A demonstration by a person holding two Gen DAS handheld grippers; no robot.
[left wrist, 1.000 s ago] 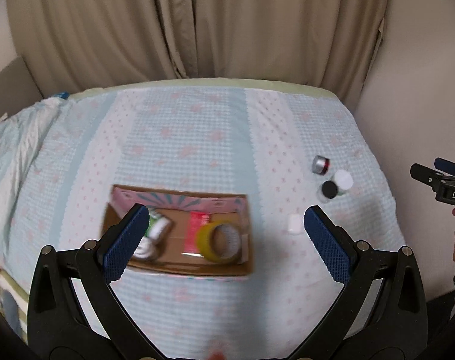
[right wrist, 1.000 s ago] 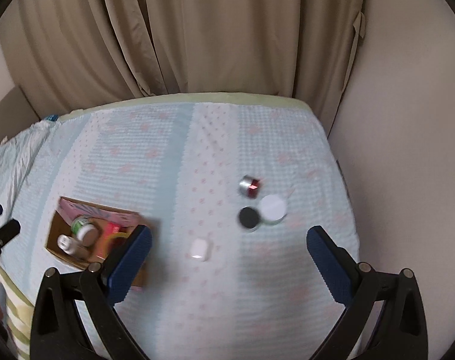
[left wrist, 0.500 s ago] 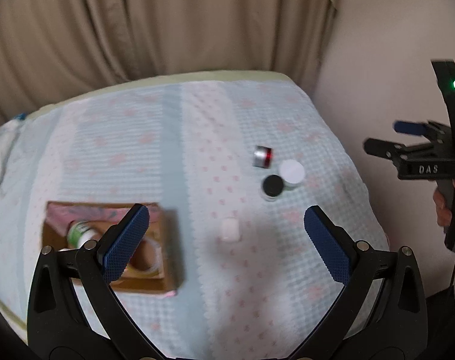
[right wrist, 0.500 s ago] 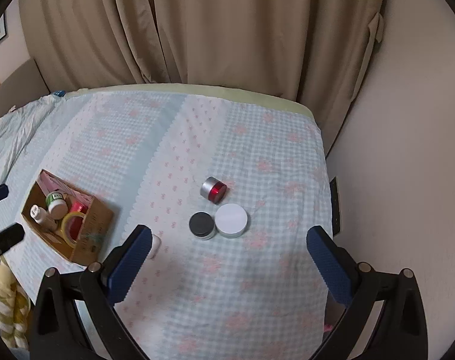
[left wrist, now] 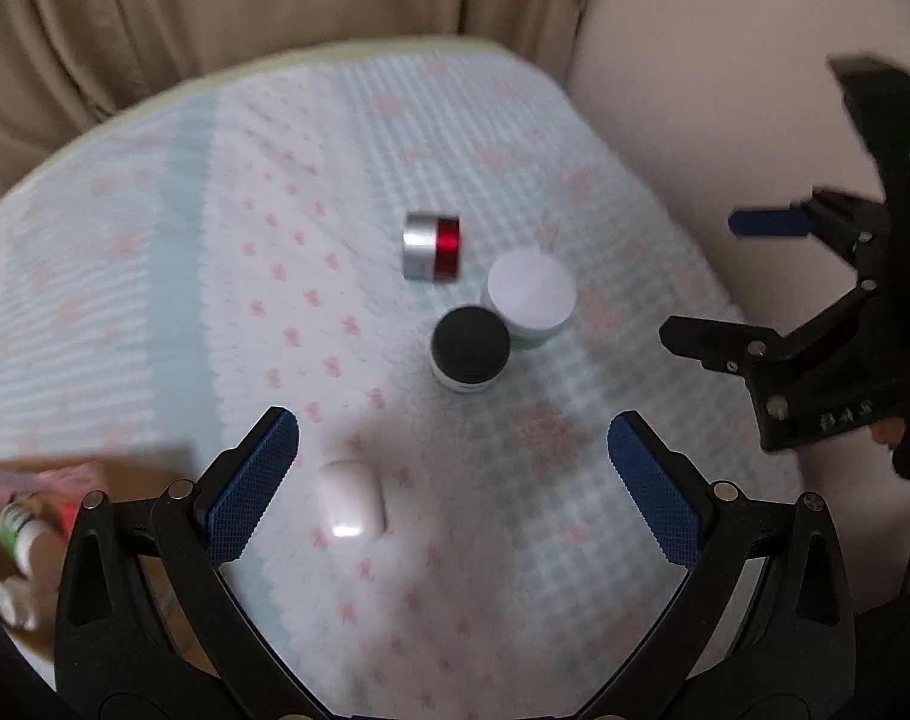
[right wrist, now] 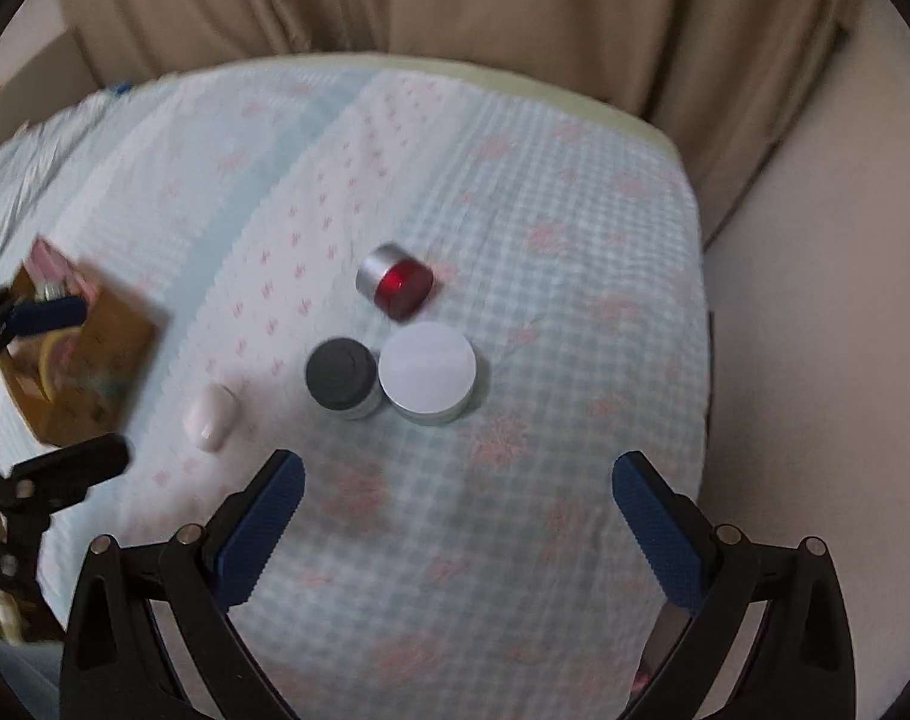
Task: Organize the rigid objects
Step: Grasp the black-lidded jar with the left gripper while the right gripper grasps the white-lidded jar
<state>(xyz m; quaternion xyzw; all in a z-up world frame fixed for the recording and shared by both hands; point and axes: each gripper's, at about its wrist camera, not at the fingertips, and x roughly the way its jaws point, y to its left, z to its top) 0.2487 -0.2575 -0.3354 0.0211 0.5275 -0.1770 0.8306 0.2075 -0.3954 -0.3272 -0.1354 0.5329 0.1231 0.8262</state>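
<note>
On the checked bedspread lie a red and silver jar (left wrist: 432,247) (right wrist: 396,281) on its side, a black-lidded jar (left wrist: 469,349) (right wrist: 341,378), a white-lidded jar (left wrist: 532,297) (right wrist: 429,373) touching it, and a small white case (left wrist: 351,504) (right wrist: 211,417). My left gripper (left wrist: 453,474) hangs open above the cloth, the white case just inside its left finger. My right gripper (right wrist: 458,507) is open too, empty, hovering short of the two upright jars. A cardboard box (left wrist: 17,516) (right wrist: 77,360) at the left holds bottles and a yellow tape roll.
The bed (right wrist: 574,192) ends at beige curtains (right wrist: 455,12) behind and a cream wall (right wrist: 814,300) on the right. Each gripper shows in the other's view: the right one (left wrist: 826,324) at the right edge, the left one (right wrist: 29,408) at the left edge.
Both views have swung and closed in on the jars, which look larger now. The box has slid toward the left edge of each view. Both grippers stayed open.
</note>
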